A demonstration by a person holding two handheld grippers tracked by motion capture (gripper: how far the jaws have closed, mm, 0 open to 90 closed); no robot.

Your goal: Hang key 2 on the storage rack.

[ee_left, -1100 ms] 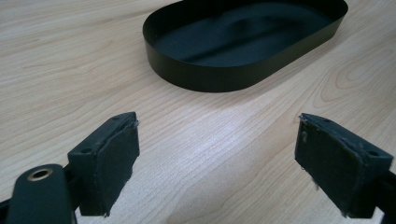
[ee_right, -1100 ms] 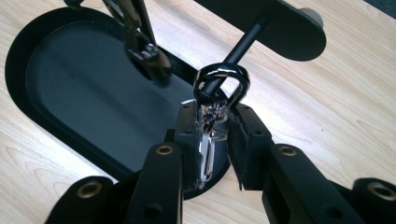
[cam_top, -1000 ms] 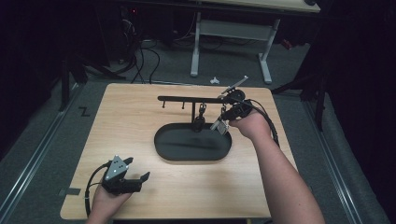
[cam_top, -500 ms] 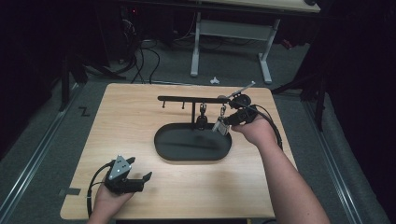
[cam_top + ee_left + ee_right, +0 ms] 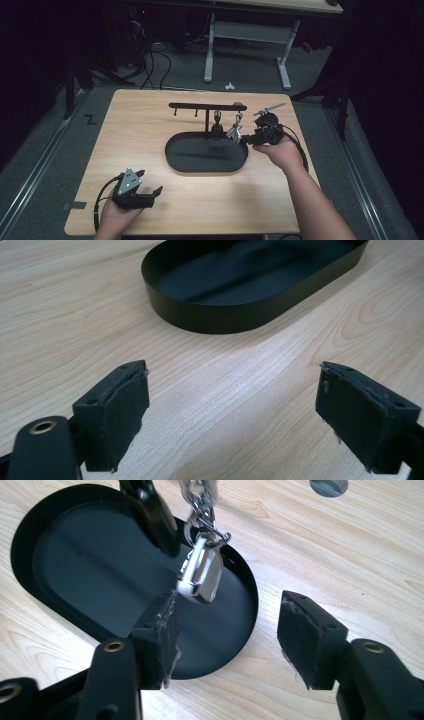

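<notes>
A black rack (image 5: 200,106) with hooks stands at the back of the black oval tray (image 5: 172,155). From it hang a black piece (image 5: 217,128) and a silver key-ring charm (image 5: 233,133) on a clasp. My right gripper (image 5: 248,140) sits just right of the charm, over the tray's right end. In the right gripper view the charm (image 5: 200,575) dangles just past the left pad (image 5: 162,630); the right gripper (image 5: 227,630) has just been opening, with nothing between its pads. My left gripper (image 5: 151,194) rests open near the table's front left, pointing at the tray (image 5: 225,317).
The wooden table (image 5: 140,130) has bare room left of the tray and along the front. A small grey disc (image 5: 328,486) lies on the wood beyond the right gripper. Behind the table are a white desk frame (image 5: 245,35) and cables on the floor.
The right gripper has drawn back from the rack toward the person and sunk a little, its jaws spreading wider. The silver charm stays hanging on its hook. The left gripper has not moved.
</notes>
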